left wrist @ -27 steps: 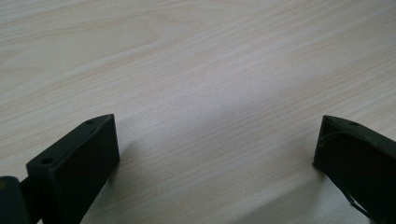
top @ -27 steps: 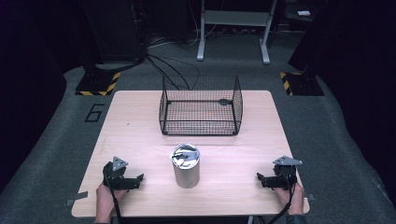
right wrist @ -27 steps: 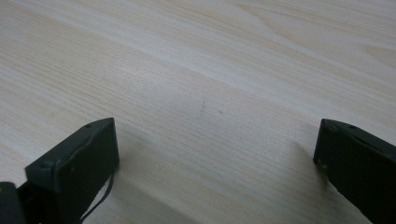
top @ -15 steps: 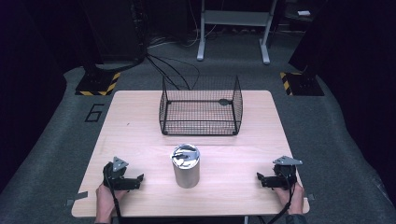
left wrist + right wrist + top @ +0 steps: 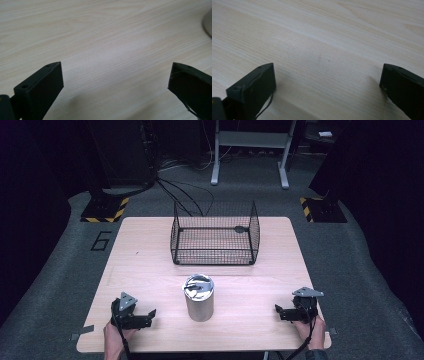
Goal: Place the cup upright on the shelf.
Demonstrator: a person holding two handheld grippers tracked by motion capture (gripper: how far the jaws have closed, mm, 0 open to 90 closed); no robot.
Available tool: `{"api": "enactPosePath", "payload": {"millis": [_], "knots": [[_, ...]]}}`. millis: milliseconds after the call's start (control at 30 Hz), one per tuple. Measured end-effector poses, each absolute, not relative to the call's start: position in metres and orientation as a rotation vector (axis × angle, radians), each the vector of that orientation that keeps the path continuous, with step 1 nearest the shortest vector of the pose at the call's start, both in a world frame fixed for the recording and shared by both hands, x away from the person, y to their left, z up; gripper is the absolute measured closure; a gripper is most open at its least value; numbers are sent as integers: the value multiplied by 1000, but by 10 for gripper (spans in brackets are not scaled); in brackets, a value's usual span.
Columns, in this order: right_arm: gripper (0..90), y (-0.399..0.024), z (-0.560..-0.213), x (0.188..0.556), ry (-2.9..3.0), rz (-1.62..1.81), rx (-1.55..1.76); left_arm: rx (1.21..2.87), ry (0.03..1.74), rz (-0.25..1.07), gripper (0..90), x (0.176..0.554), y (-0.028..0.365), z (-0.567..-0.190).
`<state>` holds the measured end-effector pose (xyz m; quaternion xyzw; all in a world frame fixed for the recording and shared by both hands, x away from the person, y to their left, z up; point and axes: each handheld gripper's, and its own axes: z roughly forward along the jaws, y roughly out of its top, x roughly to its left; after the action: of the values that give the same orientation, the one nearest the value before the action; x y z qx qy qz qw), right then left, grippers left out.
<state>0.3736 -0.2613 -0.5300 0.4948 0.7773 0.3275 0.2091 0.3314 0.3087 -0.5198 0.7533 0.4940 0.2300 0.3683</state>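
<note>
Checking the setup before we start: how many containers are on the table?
2. A metal canister stands upright near the front middle, between the left gripper and right gripper. A black wire basket sits behind it, toward the far edge.

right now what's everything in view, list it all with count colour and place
table: one, light wood, centre of the high view
wire basket: one, black, far middle of the table, nothing visible in it
metal can: one, silver, upright, near middle of the table, between the two grippers
floor markers: two, yellow and black striped, on the grey floor beyond the table's far corners
stand legs: one pair, pale grey, on the floor behind the table
cables: several, black, on the floor behind the basket
left gripper: one, black, near left edge, fingers apart, holding nothing
right gripper: one, black, near right edge, fingers apart, holding nothing
</note>
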Motion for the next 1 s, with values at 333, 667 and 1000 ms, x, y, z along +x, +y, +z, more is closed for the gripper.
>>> {"api": "enactPosePath", "payload": {"millis": [333,667,1000], "knots": [[1,-261,-530,374,2159,909,1382,1864,1175,540,0,308,292,-497],[3,-261,-530,374,2159,910,1381,1831,1052,504,0,306,264,-481],[5,-262,-530,374,2159,911,1377,1817,940,467,0,308,243,-468]]}}
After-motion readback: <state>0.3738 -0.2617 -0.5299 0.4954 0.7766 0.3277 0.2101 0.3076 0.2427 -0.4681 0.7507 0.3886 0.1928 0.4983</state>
